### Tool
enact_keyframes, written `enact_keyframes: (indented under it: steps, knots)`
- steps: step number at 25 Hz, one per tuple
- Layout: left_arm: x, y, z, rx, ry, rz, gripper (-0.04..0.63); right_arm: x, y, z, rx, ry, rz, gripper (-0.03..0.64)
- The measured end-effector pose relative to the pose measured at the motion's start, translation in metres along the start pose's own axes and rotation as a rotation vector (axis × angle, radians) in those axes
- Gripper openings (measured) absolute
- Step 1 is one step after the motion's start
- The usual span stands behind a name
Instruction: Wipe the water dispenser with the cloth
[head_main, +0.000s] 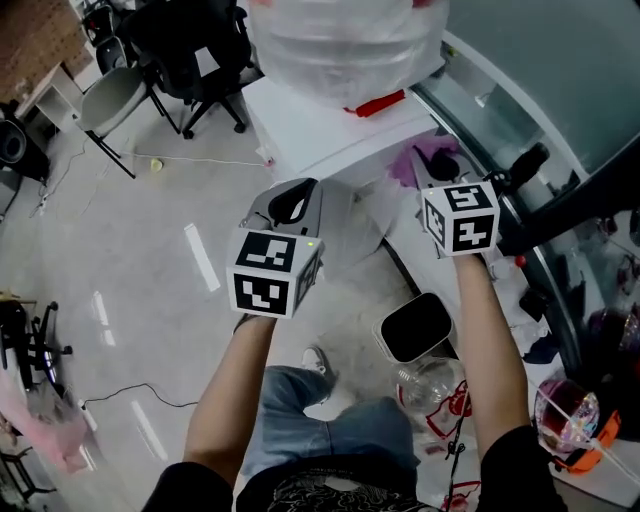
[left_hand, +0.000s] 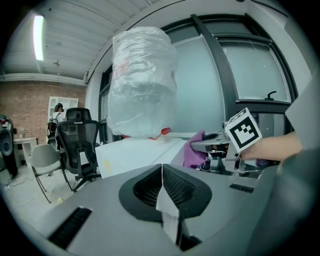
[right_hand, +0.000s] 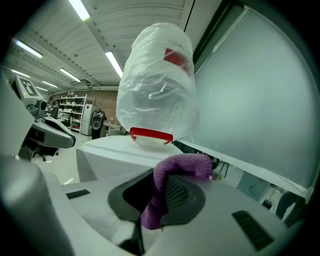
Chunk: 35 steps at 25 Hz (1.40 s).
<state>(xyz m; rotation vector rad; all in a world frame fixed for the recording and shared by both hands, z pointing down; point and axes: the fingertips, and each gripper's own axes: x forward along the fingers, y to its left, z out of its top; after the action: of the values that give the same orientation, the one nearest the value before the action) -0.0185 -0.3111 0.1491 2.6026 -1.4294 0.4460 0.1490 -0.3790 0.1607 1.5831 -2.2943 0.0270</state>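
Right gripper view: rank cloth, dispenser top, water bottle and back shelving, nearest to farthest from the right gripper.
1. purple cloth: clamped in the right gripper itself.
2. water dispenser top: just ahead, centre-left.
3. plastic-wrapped bottle: standing on the dispenser, centre.
4. shelving: far back, left.

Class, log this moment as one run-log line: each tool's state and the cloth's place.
left tool: shut, empty | right tool: shut on purple cloth | water dispenser: just ahead of cloth
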Motion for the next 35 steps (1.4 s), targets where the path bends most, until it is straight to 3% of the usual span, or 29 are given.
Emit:
enact_keyframes:
  steps: [8, 24, 35]
  knots:
    - [0.006, 0.001, -0.059, -0.002, -0.008, 0.052, 0.029, 0.012, 0.006, -0.038, 0.006, -0.050, 0.015, 0.041]
    - [0.064, -0.005, -0.188, -0.005, -0.015, 0.067, 0.029, 0.048, 0.015, -0.128, 0.013, -0.137, 0.010, 0.041]
    - [0.090, -0.009, -0.257, 0.012, -0.035, 0.087, 0.028, 0.072, 0.033, -0.220, 0.020, -0.129, 0.020, 0.041]
